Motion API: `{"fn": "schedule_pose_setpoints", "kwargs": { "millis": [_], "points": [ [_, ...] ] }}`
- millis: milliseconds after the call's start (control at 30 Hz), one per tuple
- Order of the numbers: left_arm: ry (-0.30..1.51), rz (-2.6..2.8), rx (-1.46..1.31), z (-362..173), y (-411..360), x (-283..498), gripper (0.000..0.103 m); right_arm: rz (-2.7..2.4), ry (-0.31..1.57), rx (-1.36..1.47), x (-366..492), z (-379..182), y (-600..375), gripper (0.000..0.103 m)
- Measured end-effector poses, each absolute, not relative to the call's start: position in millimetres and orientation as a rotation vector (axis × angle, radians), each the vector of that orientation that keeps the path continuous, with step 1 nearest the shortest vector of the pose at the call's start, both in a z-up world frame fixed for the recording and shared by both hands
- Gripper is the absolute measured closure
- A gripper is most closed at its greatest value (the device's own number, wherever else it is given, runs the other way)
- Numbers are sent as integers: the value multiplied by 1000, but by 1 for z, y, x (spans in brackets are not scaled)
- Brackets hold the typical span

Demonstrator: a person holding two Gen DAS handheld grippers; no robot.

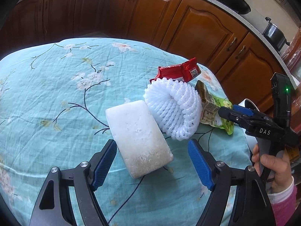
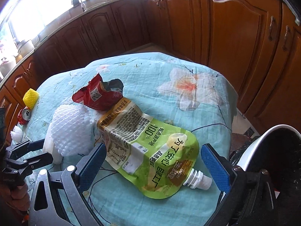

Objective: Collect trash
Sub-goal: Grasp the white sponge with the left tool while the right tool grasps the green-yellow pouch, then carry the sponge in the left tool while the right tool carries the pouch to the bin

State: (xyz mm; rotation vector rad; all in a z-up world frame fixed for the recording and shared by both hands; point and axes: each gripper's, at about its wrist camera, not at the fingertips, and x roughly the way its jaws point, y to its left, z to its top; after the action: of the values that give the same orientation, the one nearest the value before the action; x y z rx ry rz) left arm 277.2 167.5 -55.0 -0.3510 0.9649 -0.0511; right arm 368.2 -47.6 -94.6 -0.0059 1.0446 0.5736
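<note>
Blue-padded jaws of the left gripper (image 1: 152,162) are gaping around a white foam block (image 1: 138,137) on the tablecloth (image 1: 56,94), while the right gripper (image 2: 156,163) is straddling, unclenched, a green pouch (image 2: 150,150).

The left tongs (image 1: 152,160) stand wide around a white rectangular foam block (image 1: 138,135) on the floral turquoise-clothed bench (image 1: 56,94), beside white foam fruit netting (image 1: 173,109).

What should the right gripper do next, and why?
Probably lower and close on the green pouch. The right gripper is open, its blue pads either side of the pouch, which lies flat on the cloth, with the bin right beside it.
</note>
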Motion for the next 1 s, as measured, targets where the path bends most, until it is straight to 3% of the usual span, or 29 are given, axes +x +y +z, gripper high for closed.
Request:
{"fn": "schedule_pose_setpoints", "kwargs": {
  "millis": [67, 100, 133, 233, 333, 567, 633, 767, 867, 1000],
  "points": [
    [961, -44, -339, -57, 166, 279, 27, 592, 1069, 8, 368, -99, -46, 5],
    [960, -42, -332, -58, 166, 280, 28, 588, 1069, 9, 366, -100, -46, 14],
    [958, -40, -326, -59, 165, 281, 29, 583, 1071, 7, 363, -101, -46, 33],
    [948, -11, -285, -60, 163, 279, 46, 595, 1083, 31, 350, -102, -51, 58],
    [935, -18, -281, -60, 166, 275, 51, 603, 1071, 55, 330, -100, -58, 64],
    [928, -50, -298, -57, 172, 254, 53, 618, 1063, 166, 279, -96, -80, 67],
    [925, -64, -297, -54, 173, 246, 52, 635, 1083, 220, 268, -96, -85, 74],
    [923, -80, -293, -48, 177, 232, 52, 657, 1106, 268, 251, -99, -87, 62],
    [913, -86, -303, -41, 182, 224, 52, 632, 1072, 252, 255, -97, -91, 41],
    [896, -99, -313, -32, 184, 214, 52, 646, 1078, 296, 278, -101, -87, 39]
  ]
}}
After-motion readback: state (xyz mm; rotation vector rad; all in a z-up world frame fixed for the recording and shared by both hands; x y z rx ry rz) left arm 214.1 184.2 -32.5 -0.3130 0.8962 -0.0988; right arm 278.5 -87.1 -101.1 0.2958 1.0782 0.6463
